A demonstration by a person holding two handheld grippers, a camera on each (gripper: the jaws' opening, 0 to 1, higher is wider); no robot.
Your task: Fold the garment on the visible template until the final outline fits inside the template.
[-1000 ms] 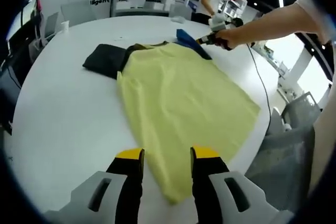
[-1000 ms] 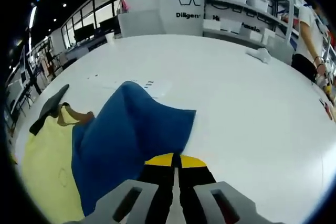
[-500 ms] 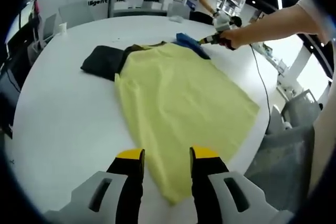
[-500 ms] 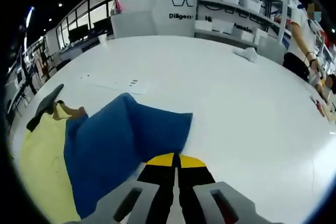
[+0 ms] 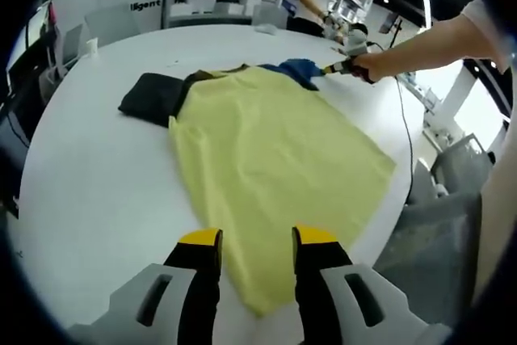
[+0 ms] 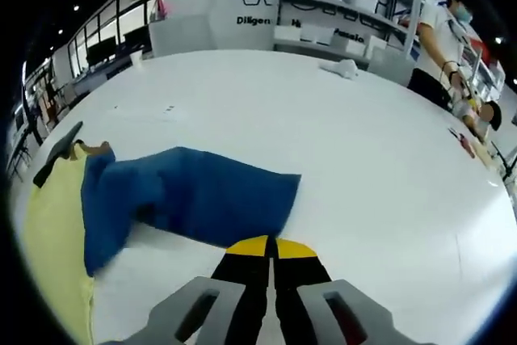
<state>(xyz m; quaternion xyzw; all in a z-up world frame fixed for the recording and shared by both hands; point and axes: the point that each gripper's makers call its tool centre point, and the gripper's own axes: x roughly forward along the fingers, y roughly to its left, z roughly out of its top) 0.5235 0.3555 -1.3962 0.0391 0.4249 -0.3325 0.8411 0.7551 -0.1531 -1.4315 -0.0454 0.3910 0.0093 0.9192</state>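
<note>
A: What is changed since a second ago?

B: The blue sleeve (image 6: 190, 199) is drawn outward across the white table (image 6: 363, 159). Earlier it was bunched up against the yellow garment (image 5: 266, 159); now it is stretched nearly flat, with a strip of bare table exposed under it in the right gripper view.

A: State of the right gripper (image 6: 268, 246)?

B: Jaws pressed together, pinching the sleeve's edge. In the left gripper view it is seen at the far end (image 5: 339, 68), held in a hand (image 5: 367, 65).

A: And the left gripper (image 5: 255, 240)?

B: Jaws spread, nothing between them, hovering over the garment's near hem. The dark sleeve (image 5: 149, 96) is left lying at the far left.

A: Meaning for the task?

B: The garment is judged as being spread out, not yet folded. No template outline can be made out.
</note>
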